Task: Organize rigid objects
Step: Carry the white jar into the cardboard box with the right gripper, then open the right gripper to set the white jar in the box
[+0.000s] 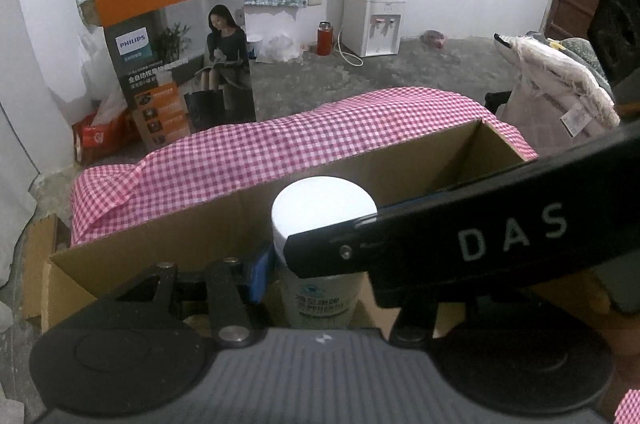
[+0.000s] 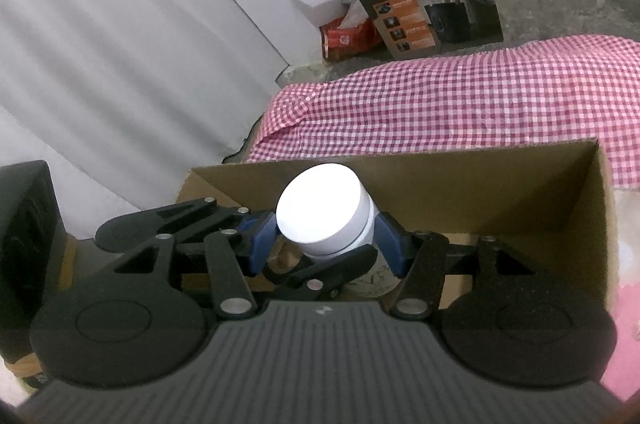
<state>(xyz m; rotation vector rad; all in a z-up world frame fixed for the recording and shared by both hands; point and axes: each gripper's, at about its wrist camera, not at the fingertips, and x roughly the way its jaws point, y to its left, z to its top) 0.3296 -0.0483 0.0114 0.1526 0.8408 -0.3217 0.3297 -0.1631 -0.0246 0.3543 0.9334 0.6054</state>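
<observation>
Both grippers lower a white-capped bottle into an open cardboard box.

The cardboard box sits in front of a pink checked cloth and looks otherwise bare inside, as far as its visible walls and floor show, so the tidying seems to be at an early or middle stage. The bottle stands tilted within the box walls; whether its base touches the floor is hidden. The right gripper has its blue pads either side of the bottle's neck, jaws about half apart, seemingly pressing it. The left gripper also brackets the bottle, but its far finger is hidden, so its grip cannot be told. Release and withdrawal remain.
</observation>
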